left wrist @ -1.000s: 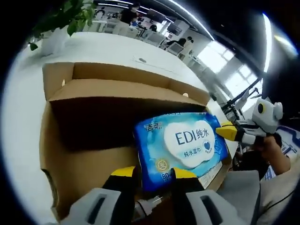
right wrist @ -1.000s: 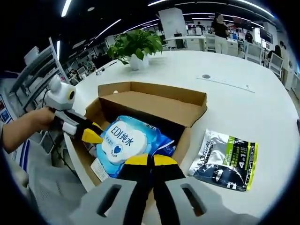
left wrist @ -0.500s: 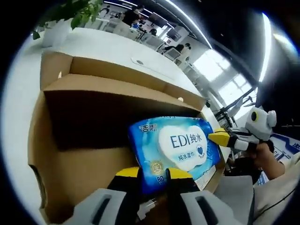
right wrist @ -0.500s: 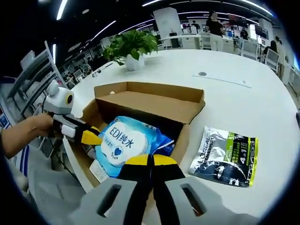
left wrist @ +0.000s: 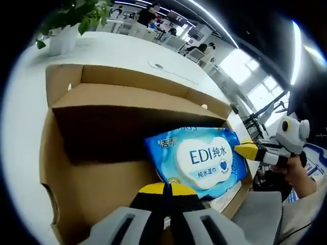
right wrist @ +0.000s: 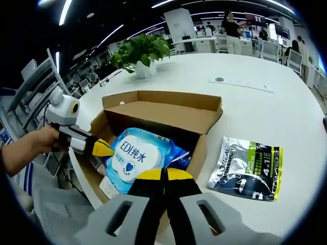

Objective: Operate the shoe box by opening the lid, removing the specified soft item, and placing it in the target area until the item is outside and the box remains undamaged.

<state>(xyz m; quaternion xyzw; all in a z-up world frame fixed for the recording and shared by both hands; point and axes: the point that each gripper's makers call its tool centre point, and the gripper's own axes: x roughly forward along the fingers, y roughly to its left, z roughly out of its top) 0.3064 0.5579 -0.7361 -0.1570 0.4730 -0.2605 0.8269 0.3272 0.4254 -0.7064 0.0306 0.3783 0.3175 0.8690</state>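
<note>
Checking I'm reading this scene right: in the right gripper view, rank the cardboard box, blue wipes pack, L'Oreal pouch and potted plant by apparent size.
1. cardboard box
2. blue wipes pack
3. L'Oreal pouch, close to the pack
4. potted plant, though it stands farther away, so unsure

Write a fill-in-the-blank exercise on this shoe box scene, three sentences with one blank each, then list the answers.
1. The blue wipes pack lies inside the open cardboard ____.
2. The black and green pouch lies on the white ____, outside the shoe box.
3. Beyond the shoe box stands a potted ____ in a white pot.

Missing words: box; table; plant
</note>
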